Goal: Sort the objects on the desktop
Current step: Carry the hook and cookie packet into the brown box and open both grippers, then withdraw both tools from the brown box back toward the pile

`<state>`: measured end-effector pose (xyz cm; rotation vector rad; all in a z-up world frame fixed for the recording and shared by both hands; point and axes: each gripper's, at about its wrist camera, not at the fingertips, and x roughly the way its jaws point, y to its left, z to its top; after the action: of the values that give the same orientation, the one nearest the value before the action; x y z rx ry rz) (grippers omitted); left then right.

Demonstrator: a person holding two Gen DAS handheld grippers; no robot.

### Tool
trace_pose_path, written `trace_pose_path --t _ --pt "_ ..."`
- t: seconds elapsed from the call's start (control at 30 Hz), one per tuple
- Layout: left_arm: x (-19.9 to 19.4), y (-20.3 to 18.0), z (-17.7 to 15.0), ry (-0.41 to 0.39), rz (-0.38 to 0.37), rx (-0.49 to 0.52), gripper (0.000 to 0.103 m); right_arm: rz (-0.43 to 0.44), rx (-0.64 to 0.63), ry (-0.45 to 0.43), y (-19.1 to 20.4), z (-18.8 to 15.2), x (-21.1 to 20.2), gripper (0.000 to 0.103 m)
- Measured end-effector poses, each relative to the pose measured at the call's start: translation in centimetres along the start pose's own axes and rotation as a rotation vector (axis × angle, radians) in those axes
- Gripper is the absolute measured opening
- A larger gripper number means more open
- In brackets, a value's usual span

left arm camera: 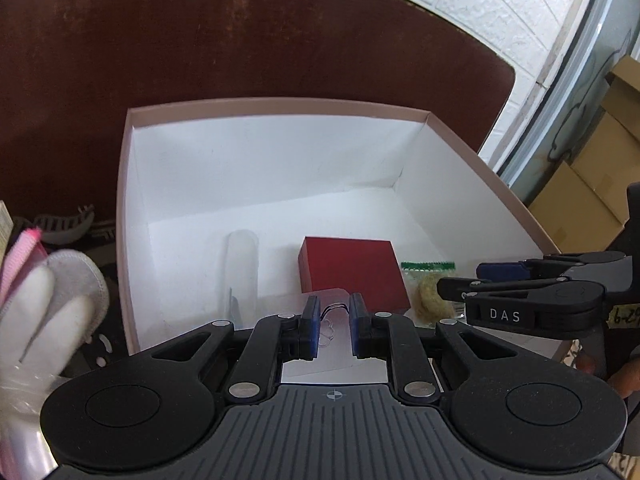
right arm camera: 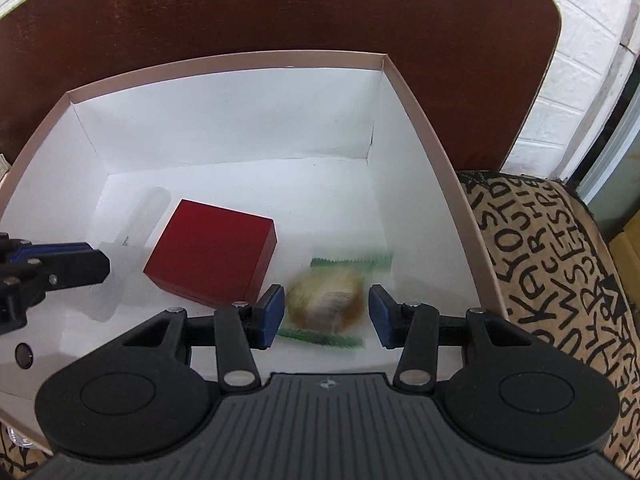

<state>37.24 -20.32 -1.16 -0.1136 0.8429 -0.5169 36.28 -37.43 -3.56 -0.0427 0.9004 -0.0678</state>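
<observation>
a patterned cloth (right arm camera: 560, 264), tan with black lettering, covers the supporting surface at the right of the right wrist frame. an open box (right arm camera: 424, 120) with a pinkish rim and white inside sits on it, filling the middle. at the left edge of the left wrist frame, small things lie on the cloth beside the box: a grey hair claw (left arm camera: 68, 228) and a round grey pad (left arm camera: 80, 280).

Black hand-held gripper (left arm camera: 334, 322), blue pads (left arm camera: 313, 320), silver screws, white "DAS" marking.

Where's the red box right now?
The red box lies inside the white carton, left of the snack packet, beside a clear tube.
</observation>
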Motion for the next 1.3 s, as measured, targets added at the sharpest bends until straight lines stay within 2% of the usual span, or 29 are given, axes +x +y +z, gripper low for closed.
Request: trace_pose_path --t 0.03,0.07,0.1,0.13,0.17,0.23,0.3,0.33,0.37,0.4,0.47,0.57,0.7,1.03,1.3 --pt "0.0 0.1 0.0 0.004 -0.01 -0.008 0.014 -0.002 -0.002 0.002 -0.1 0.1 0.1 0.052" --pt "-0.1 0.1 0.1 0.005 -0.012 -0.007 0.035 -0.001 -0.005 0.006 0.0 0.2 0.1 0.052" --pt "-0.1 0.0 0.1 0.001 -0.001 -0.007 0.039 0.0 -0.01 0.012 0.1 0.1 0.2 0.053" --pt "-0.4 -0.1 0.2 -0.013 0.006 -0.006 0.053 0.001 -0.015 0.016 0.2 0.1 0.2 0.053" --pt "-0.7 -0.2 0.1 -0.032 -0.009 0.003 0.07 0.004 -0.019 0.012 0.3 0.0 0.1 0.059" --pt "-1.5 -0.7 0.1 -0.071 -0.039 0.026 0.086 0.033 -0.017 -0.011 0.5 -0.1 -0.5 0.068" --pt "-2.3 -1.7 0.0 -0.1 -0.012 0.045 0.089 0.059 -0.022 -0.037 0.9 -0.1 -1.3 0.082" --pt "-2.6 -2.1 0.0 -0.113 0.005 0.057 0.089 0.065 -0.029 -0.05 1.2 -0.2 -1.7 0.084" --pt "-3.0 -2.3 -0.1 -0.124 0.011 0.067 0.099 0.058 -0.038 -0.063 1.5 -0.2 -2.2 0.088" --pt "-3.3 -2.3 -0.2 -0.134 0.017 0.067 0.103 0.044 -0.049 -0.075 1.7 -0.3 -2.6 0.095" --pt "-4.2 -2.2 -0.4 -0.165 0.017 0.055 0.103 0.022 -0.075 -0.102 2.1 -0.4 -3.4 0.102" --pt "-4.9 -1.8 -0.7 -0.161 0.011 0.029 0.103 0.04 -0.086 -0.126 2.3 -0.7 -4.6 0.102" --pt "-5.6 -1.5 -1.2 -0.156 0.034 -0.014 0.103 0.069 -0.068 -0.102 2.5 -1.4 -5.2 0.103" --pt "-10.1 -2.6 -2.7 -0.221 0.029 0.011 0.103 0.075 -0.044 -0.129 2.9 -2.8 -8.9 0.103" --pt "-13.6 -3.6 -5.4 -0.224 0.028 0.042 0.103 0.061 -0.035 -0.154 4.1 -4.7 -12.3 0.103"
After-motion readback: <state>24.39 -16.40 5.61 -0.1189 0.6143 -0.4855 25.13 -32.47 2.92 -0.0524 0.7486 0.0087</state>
